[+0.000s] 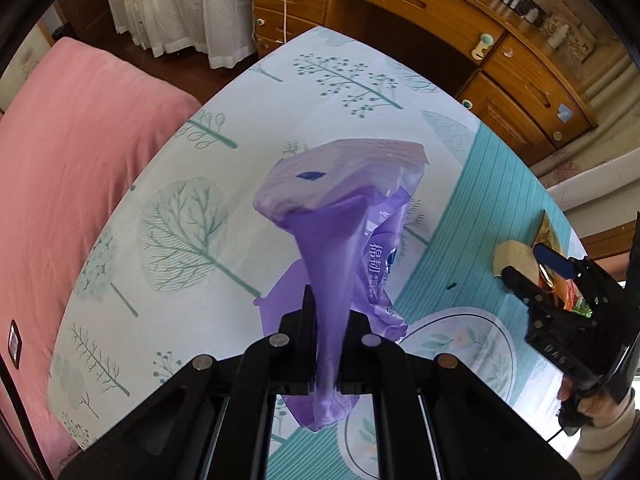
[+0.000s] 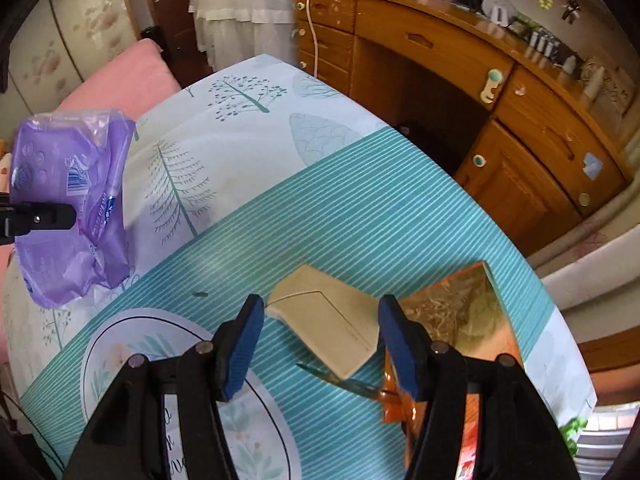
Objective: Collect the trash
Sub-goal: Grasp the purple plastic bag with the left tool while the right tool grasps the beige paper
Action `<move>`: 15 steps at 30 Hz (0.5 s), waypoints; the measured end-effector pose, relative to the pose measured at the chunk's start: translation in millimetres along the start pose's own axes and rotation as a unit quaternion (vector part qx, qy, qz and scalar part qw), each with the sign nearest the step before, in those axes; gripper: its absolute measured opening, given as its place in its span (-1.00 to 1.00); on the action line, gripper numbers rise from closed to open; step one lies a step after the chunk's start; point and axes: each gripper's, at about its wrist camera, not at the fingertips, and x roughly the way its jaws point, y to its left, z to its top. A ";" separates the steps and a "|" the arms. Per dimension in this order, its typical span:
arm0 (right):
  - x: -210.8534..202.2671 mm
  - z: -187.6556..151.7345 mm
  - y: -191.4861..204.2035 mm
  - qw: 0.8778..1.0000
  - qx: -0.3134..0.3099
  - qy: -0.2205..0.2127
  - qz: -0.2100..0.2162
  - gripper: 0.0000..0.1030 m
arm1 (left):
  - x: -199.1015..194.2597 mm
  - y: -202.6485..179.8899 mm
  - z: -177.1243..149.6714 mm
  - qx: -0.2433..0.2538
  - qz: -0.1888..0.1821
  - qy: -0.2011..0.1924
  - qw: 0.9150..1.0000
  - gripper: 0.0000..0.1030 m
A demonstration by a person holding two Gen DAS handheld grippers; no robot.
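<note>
Left gripper (image 1: 326, 344): fingers pressed together on the neck of the purple bag (image 1: 340, 216), which hangs clear above the table (image 1: 224, 92). Through its thin wall a printed purple wrapper shows inside; nothing else can be made out.

Right gripper (image 2: 320, 344): fingers spread, pinching nothing. The flattened cardboard tube (image 2: 332, 320) lies on the table between them, long axis from 10 to 4 o'clock. An orange snack wrapper (image 2: 452, 312) sits at 3 o'clock, touching the tube. Right hand is nearer; the bag is at 9 o'clock.
</note>
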 end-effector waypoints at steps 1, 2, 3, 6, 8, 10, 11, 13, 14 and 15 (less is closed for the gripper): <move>0.7 0.4 -2.2 1.000 -0.002 0.001 0.003 0.17 | 0.5 2.5 -0.1 -0.002 0.000 0.000 1.000 -0.92; 0.6 0.7 -3.5 1.000 -0.005 0.002 0.005 0.17 | 1.2 4.0 0.2 -0.003 0.000 0.001 1.000 -0.92; 0.9 1.0 -4.7 1.000 -0.010 0.004 0.008 0.18 | 1.8 6.2 0.3 -0.006 -0.001 0.001 1.000 -0.92; 0.9 1.8 -4.1 1.000 -0.021 0.008 0.013 0.20 | 1.6 11.3 0.1 -0.012 -0.004 0.003 1.000 -0.92; 2.5 2.6 -3.3 0.999 -0.033 0.014 0.015 0.21 | 1.4 14.1 0.3 -0.015 -0.006 0.003 1.000 -0.92; 5.7 2.7 -2.7 0.999 -0.045 0.023 0.014 0.25 | 0.7 16.6 0.0 -0.017 -0.008 0.004 1.000 -0.92; 9.1 2.8 -2.2 0.998 -0.050 0.031 0.012 0.25 | 0.0 17.8 -0.2 -0.018 -0.008 0.003 1.000 -0.92; 14.3 1.8 -1.9 0.998 -0.056 0.041 0.003 0.26 | -0.9 19.6 -0.9 -0.018 -0.007 0.002 1.000 -0.92; 16.2 1.4 -2.1 0.998 -0.055 0.044 0.001 0.25 | -0.7 20.6 -1.2 -0.018 -0.007 0.002 1.000 -0.92; 18.0 1.1 -2.4 0.998 -0.051 0.048 0.001 0.25 | -0.7 21.2 -1.8 -0.018 -0.006 0.002 1.000 -0.92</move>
